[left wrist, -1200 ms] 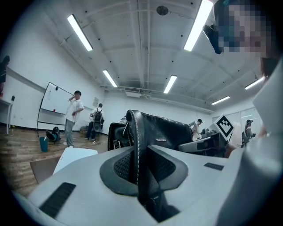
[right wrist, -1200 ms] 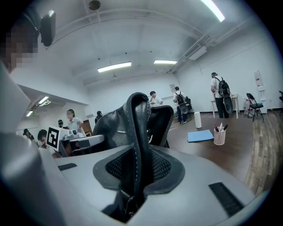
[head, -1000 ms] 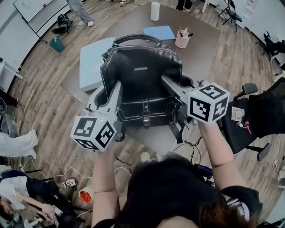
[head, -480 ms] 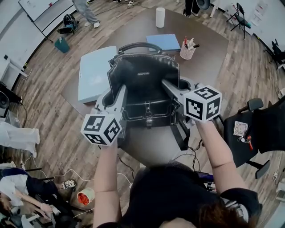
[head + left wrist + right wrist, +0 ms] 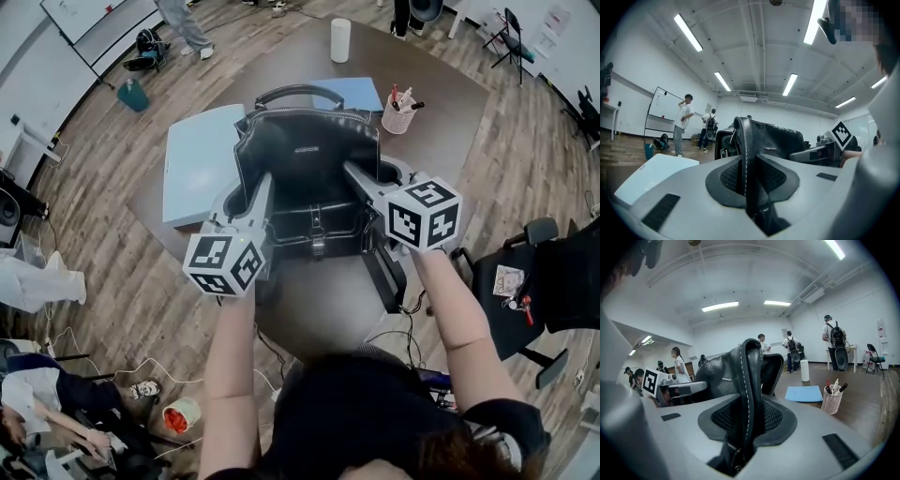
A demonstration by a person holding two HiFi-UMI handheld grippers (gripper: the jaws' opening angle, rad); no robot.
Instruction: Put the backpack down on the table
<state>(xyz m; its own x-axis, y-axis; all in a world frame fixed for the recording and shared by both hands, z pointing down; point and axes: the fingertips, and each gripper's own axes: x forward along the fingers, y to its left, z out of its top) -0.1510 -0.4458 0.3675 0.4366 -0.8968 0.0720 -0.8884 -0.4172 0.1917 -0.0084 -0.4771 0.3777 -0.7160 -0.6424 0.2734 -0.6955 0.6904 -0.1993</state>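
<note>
A black leather backpack (image 5: pixel 309 159) with white stitching and a top handle stands upright over the near part of the brown table (image 5: pixel 441 103). My left gripper (image 5: pixel 251 192) is shut on its left side edge, and my right gripper (image 5: pixel 364 178) grips its right side edge. In the left gripper view the stitched edge of the backpack (image 5: pixel 773 140) runs between the pads of the left gripper (image 5: pixel 749 176). The right gripper view shows the backpack (image 5: pixel 726 376) edge pinched in the right gripper (image 5: pixel 746 420), whose jaws are opening slightly. The backpack's underside is hidden, so contact with the table is unclear.
A pale blue closed case (image 5: pixel 192 155) lies on the table left of the backpack. Behind it are a blue notebook (image 5: pixel 352 92), a mesh pen cup (image 5: pixel 401 111) and a white cylinder (image 5: pixel 340 39). A black office chair (image 5: pixel 553 272) stands at the right. People stand far off.
Both grippers have carried the backpack forward over the table and a little lower. It now sits beside the pale blue case, further from the table's near edge.
</note>
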